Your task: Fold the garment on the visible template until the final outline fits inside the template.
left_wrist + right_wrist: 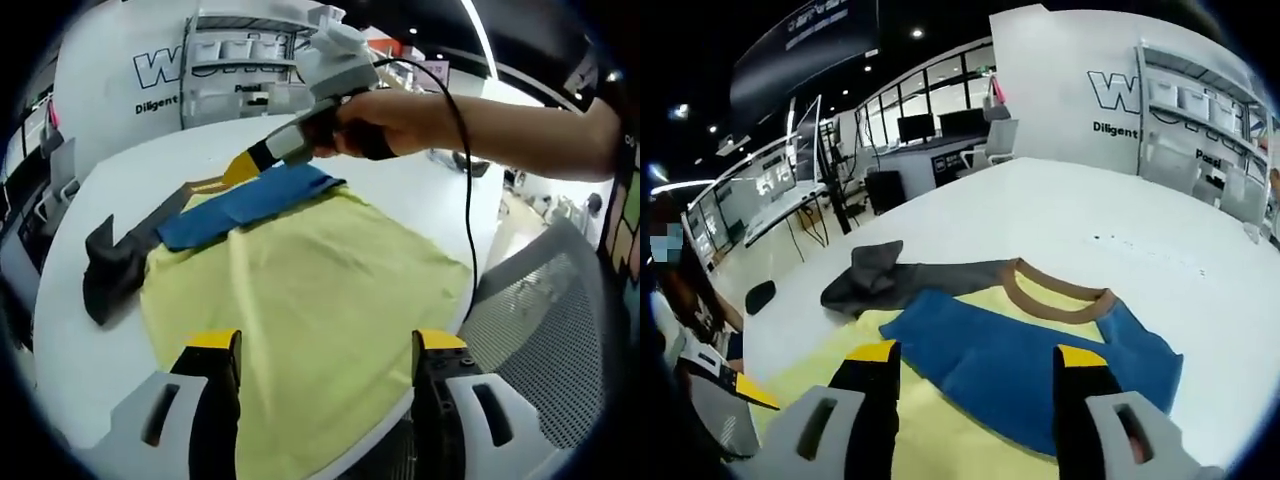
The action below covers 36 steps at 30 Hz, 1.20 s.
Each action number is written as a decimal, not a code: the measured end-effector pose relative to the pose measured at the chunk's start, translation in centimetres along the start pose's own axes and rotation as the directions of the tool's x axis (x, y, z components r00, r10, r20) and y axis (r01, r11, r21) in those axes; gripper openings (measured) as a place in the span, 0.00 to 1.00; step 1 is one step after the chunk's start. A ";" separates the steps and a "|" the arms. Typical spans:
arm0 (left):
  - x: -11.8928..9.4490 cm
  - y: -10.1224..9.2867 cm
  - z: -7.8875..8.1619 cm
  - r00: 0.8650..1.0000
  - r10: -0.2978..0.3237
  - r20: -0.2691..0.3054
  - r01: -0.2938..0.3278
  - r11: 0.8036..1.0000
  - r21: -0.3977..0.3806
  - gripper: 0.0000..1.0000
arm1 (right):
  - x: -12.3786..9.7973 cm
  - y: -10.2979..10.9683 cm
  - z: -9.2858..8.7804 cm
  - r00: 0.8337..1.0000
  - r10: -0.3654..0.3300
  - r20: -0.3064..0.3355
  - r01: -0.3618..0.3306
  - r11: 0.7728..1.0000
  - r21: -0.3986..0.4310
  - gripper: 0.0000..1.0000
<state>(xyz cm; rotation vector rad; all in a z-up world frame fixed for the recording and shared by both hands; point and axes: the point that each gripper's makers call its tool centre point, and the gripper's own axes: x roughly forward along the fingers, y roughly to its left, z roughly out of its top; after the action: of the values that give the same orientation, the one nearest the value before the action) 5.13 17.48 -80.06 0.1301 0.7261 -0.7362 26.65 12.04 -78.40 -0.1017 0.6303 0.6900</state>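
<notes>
1. Step: mid-fold, by my read. The shirt [310, 290] lies flat on the white tabletop [120, 190], yellow body toward the near edge, blue sleeves [245, 205] already laid across the top, brown collar [1055, 288] at the far end.
2. No template outline that I can make out under or around the shirt (may be covered by the cloth), so I can't judge fit.
3. A dark grey cloth [115, 265] sits beside the shirt's collar end, touching or just under its edge; can't tell which.
4. Left gripper [325, 345]: jaws wide apart over the yellow hem area, cloth between them, nothing pinched. Empty.
5. Right gripper [975, 365]: own view shows jaws apart, hovering above the blue sleeve area, holding nothing.
6. In the left gripper view the right gripper's yellow tip [240, 168] sits just beside the sleeve edge near the collar, with a hand [390, 120] on the grip. Contact with the cloth: cannot tell.
7. Next move, my guess: both jaws close on an edge, probably the hem on the left and the sleeve/shoulder on the right, then fold the body over to shrink the outline.
8. Risk: the hem lies close to the tabletop edge, so a sloppy pull could drag it off.
</notes>
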 end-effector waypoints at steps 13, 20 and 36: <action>1.8 -3.1 -0.5 0.990 -0.114 -0.078 0.123 0.986 0.117 0.52 | -1.7 -7.5 -1.7 0.988 -0.146 -0.046 0.149 0.986 0.073 0.58; 3.0 -5.1 -0.7 0.976 -0.181 -0.121 0.200 0.965 0.170 0.49 | -2.3 -10.2 -2.5 0.975 -0.212 -0.061 0.217 0.972 0.092 0.58; 6.1 -8.3 -0.5 0.942 -0.272 -0.199 0.328 0.876 0.354 0.45 | -2.1 -16.5 -4.3 0.950 -0.283 -0.131 0.300 0.943 0.142 0.52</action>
<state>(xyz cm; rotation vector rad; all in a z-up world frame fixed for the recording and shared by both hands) 2.59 8.03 -83.22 0.4391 0.7405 -1.1761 33.46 -3.12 -82.58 -0.0821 0.7556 0.3461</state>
